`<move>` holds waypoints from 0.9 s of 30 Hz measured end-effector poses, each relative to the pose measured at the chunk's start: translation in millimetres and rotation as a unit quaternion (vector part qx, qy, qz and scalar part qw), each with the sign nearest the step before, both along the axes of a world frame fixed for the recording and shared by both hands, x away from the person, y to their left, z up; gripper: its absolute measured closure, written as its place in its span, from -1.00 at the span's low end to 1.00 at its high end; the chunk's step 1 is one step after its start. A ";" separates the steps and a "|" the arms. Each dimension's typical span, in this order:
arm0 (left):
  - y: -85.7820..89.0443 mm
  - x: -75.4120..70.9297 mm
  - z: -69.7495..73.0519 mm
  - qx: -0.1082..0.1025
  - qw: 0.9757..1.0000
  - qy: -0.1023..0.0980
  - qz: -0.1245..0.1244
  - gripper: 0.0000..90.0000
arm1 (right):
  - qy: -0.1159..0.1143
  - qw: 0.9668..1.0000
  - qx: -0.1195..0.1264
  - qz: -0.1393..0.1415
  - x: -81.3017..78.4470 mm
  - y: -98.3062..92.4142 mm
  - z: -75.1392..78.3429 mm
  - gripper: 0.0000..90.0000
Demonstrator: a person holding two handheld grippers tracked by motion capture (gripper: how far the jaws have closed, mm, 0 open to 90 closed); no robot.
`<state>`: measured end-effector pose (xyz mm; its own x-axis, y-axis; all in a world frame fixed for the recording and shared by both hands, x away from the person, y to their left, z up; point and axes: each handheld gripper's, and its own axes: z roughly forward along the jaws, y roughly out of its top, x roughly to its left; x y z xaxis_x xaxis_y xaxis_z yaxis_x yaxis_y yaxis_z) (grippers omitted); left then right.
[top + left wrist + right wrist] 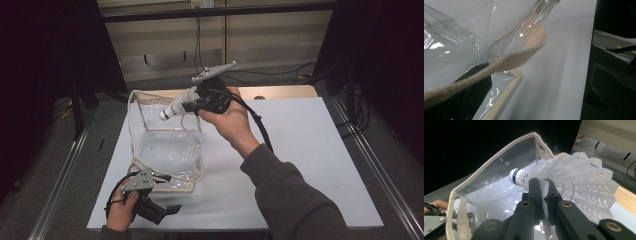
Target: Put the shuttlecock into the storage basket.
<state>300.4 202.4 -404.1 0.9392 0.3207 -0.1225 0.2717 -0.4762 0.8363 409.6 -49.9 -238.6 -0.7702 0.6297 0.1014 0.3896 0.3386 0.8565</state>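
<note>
Right gripper [541,182] clamps shuttlecock [564,176], cork ahead over bag [491,165] mouth | left gripper [165,210] pinches strap [506,62], we think | we lower cork-first, clear of rim.

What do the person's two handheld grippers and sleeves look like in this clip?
Both grippers are black. The right gripper carries a grey three-cornered plate on top and trails a thick black cable along the forearm; its fingers are black bars with brass-coloured pivot rings. The left gripper has a grey plate with screws and a looping black cable. The right sleeve is dark grey.
</note>
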 end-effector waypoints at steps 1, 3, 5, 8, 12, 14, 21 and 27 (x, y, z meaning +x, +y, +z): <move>-0.1 -0.1 0.0 -0.001 1.000 0.001 0.001 -0.92 | -0.001 1.000 -0.001 0.001 0.8 1.4 -0.6 0.94; 0.0 0.0 0.0 -0.001 1.000 0.001 0.000 -0.92 | 0.001 1.000 -0.006 0.001 1.9 4.8 -2.0 0.94; 0.2 0.2 0.3 0.000 1.000 0.001 -0.001 -0.92 | 0.003 1.000 -0.005 0.003 3.0 7.8 -3.2 0.94; 0.2 0.1 0.1 0.000 1.000 0.001 -0.002 -0.92 | 0.002 1.000 -0.006 0.002 4.7 11.7 -4.0 0.94; 0.1 0.2 -0.4 -0.001 1.000 0.000 -0.003 -0.92 | 0.001 1.000 -0.009 0.003 5.4 16.6 -4.1 0.94; 0.0 0.0 -0.6 -0.001 1.000 0.000 -0.003 -0.92 | 0.002 1.000 -0.011 0.004 5.7 19.1 -4.9 0.94; 0.0 -0.2 -0.6 -0.001 1.000 0.000 -0.004 -0.92 | 0.005 1.000 -0.012 0.009 7.3 28.4 -8.5 0.94; -0.1 -0.4 -0.6 -0.002 1.000 0.001 -0.003 -0.92 | 0.007 1.000 -0.018 0.011 9.6 36.5 -13.9 0.94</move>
<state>299.9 202.3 -404.7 0.9412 0.3138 -0.1250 0.2696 -0.4750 0.8377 419.2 -13.4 -252.5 -0.7821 0.6165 0.0908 0.3943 0.3767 0.8382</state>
